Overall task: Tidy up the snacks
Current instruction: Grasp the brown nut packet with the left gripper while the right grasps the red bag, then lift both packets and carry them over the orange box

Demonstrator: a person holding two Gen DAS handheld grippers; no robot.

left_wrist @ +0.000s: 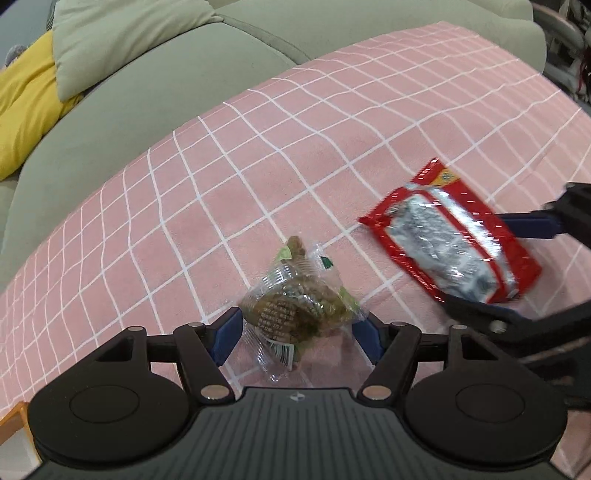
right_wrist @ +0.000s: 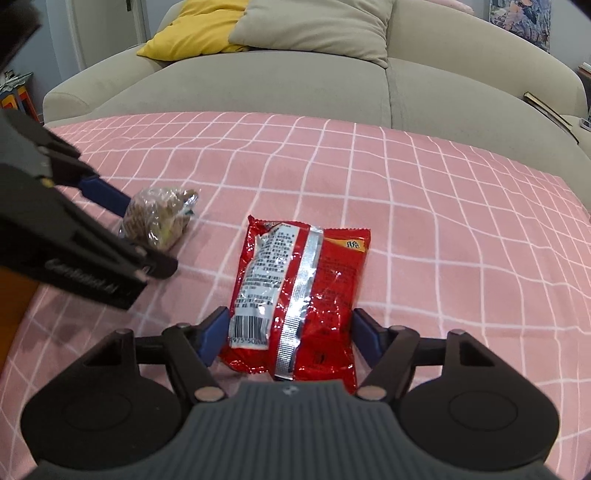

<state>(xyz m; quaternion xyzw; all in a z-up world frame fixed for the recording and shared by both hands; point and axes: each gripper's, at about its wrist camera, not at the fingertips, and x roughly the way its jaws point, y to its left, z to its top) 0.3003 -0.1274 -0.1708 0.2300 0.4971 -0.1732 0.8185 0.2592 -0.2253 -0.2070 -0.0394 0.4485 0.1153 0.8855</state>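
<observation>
Clearly, red packet (right_wrist: 295, 299) shows a barcode; both grippers' fingers (right_wrist: 214, 332) straddle snacks, unclamped.

Two snack packets (right_wrist: 299, 291) (left_wrist: 299, 306) (two cushions (right_wrist: 314, 26) (right_wrist: 195, 33))

Right tongs (right_wrist: 290, 332) straddle a red packet (right_wrist: 317, 288) on pink checked cloth (right_wrist: 443, 221)

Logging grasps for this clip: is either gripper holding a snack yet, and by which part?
Neither clearly. The left gripper straddles the clear-wrapped snack, jaws open. The right gripper brackets the red packet's near end; pad contact cannot be told.
</observation>
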